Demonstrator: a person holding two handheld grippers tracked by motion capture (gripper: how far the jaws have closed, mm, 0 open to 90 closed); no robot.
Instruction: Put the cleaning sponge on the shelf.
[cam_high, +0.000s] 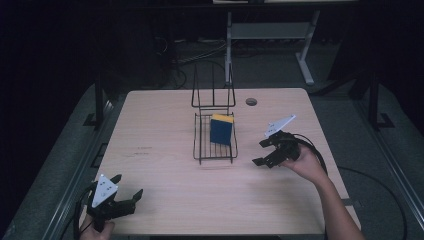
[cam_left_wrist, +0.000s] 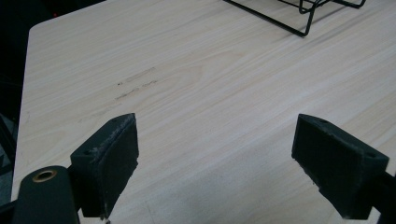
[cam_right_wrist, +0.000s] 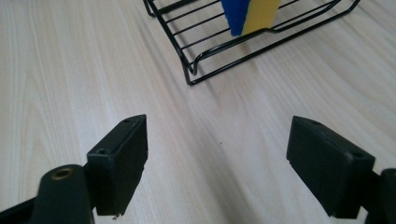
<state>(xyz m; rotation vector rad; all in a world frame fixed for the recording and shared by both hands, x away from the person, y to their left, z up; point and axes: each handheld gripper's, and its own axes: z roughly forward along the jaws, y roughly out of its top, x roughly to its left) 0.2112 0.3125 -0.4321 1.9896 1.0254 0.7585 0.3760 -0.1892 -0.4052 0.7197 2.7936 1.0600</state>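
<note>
A: Where is the sponge sitting at this point?

B: It is standing on edge inside the wire rack, leaning toward the rack's right side, with the yellow face turned to the far edge of the table and the blue face toward the near edge. The rack itself is resting around the middle of the table, a little nearer the far edge.

A: And the two tongs?

B: The right gripper is hovering just beside the rack's right side, jaws spread wide and holding nothing. In the right gripper view the rack's near corner and the sponge are lying ahead of the open jaws, clearly apart from them. The left gripper is waiting near the table's near left corner, also released and empty, well apart from the rack.

A: So which step is going on?

B: Judging from that, the right hand is either lining up to reach for the sponge or parked beside it; nothing is being grasped.

A: What is the next move asking for?

B: Probably lifting the right gripper over the rack's rim, then closing on the sponge's two broad faces without snagging the wires.
</note>
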